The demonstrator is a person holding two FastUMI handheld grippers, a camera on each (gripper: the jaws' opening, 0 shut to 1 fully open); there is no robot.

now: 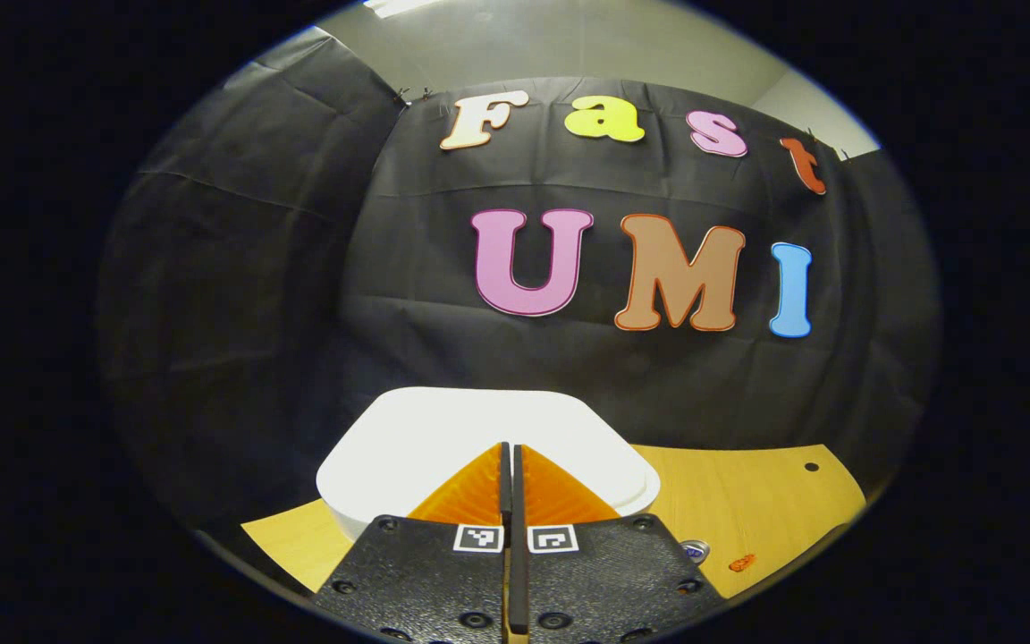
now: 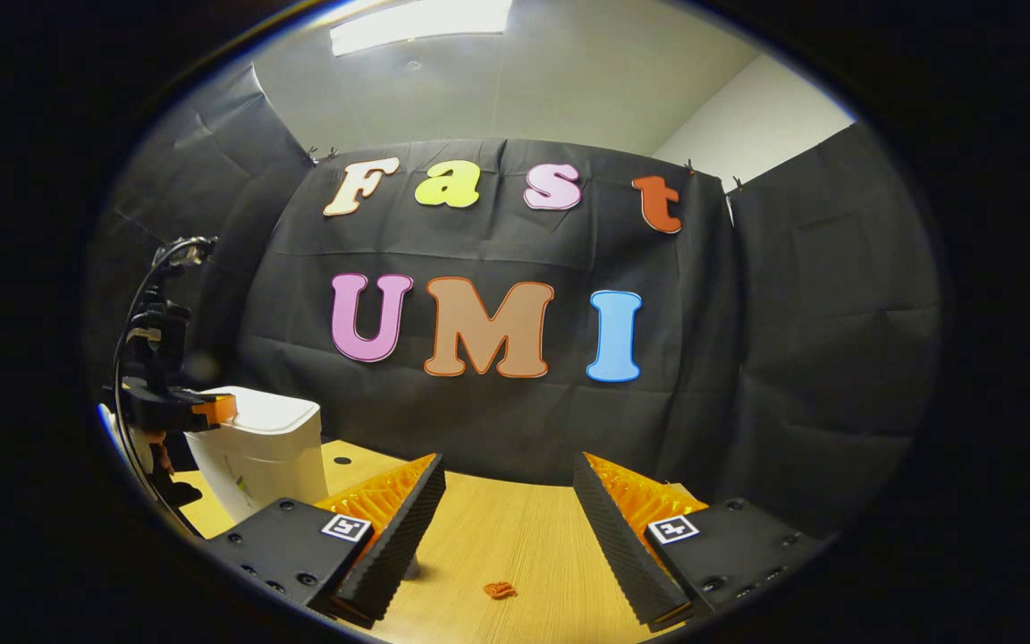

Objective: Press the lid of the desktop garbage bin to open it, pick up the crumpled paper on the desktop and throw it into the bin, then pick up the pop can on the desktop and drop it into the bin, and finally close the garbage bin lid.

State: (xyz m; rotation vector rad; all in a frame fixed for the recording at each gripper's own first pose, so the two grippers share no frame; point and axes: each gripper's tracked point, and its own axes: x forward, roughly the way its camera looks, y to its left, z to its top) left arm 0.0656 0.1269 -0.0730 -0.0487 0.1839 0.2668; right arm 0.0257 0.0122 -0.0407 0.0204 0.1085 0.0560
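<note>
With the white bin standing on the desk and its lid down, pressing that lid with the left gripper, jaws pressed together; right gripper waiting, jaws spread; next, likely pushing down, then releasing.

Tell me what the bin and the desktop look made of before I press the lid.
The bin looks like smooth white plastic: rounded moulded corners, an even satin sheen on the lid. The desktop looks like light wood or a wood-look laminate, with fine straight grain and a matte finish; which of the two is unclear.
</note>
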